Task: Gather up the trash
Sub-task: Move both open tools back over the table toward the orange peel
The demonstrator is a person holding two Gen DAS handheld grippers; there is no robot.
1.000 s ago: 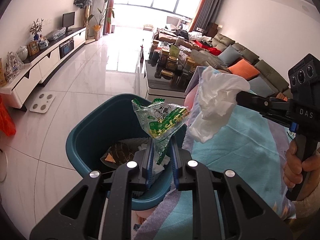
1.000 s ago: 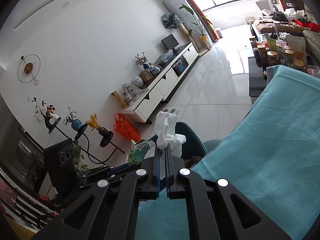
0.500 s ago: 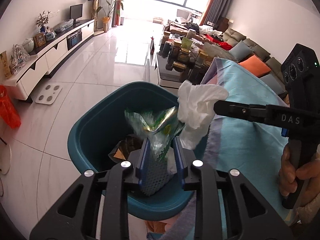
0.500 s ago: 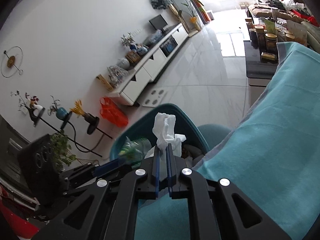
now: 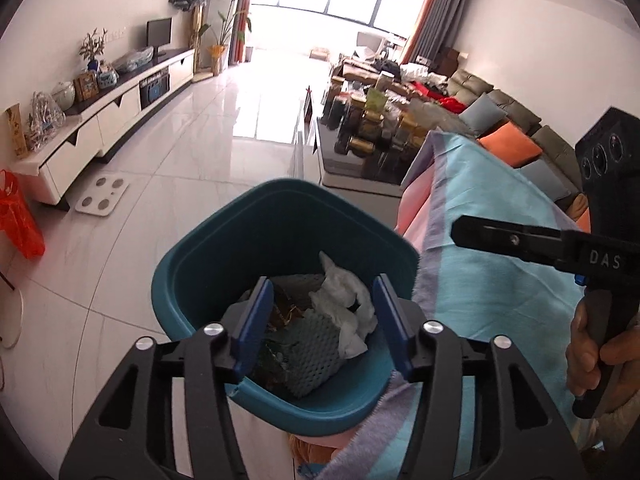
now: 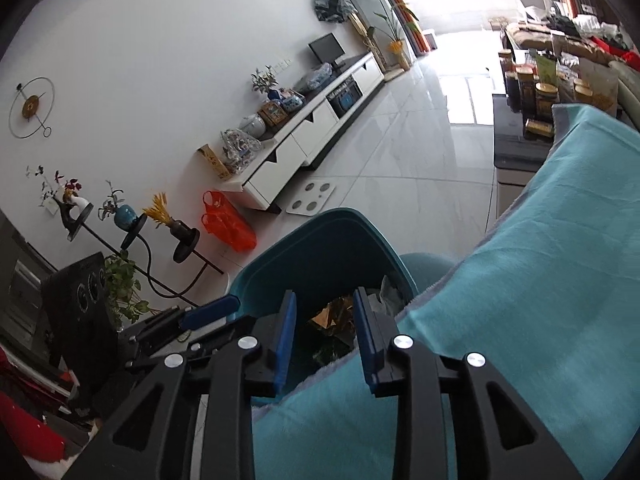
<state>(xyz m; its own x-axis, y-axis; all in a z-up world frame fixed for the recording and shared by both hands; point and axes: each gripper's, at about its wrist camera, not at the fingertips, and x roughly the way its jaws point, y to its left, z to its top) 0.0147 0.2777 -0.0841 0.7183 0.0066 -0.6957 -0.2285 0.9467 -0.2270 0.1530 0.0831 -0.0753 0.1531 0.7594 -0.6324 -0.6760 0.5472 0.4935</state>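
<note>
Now, left tongs (image 5: 320,320): spread apart, empty, above teal bin (image 5: 192,272).
Right tongs (image 6: 324,332): spread apart, empty.
Trash: tissue (image 5: 344,312) lay inside bin.
Risk: withdrawing tongs might snag cloth (image 5: 500,280), tipping bin.

Right gripper (image 6: 325,330) has its blue-padded jaws spread wide, nothing between them, hanging right over the rim of the teal bin (image 6: 320,236). Through the gap you can see crumpled gold-brown wrapper trash (image 6: 334,314) down inside. The bin sits on the floor, tucked against the edge of the teal cloth (image 6: 540,280) covering the table. The other gripper (image 6: 208,312) pokes in from the left near the bin's rim.
</note>
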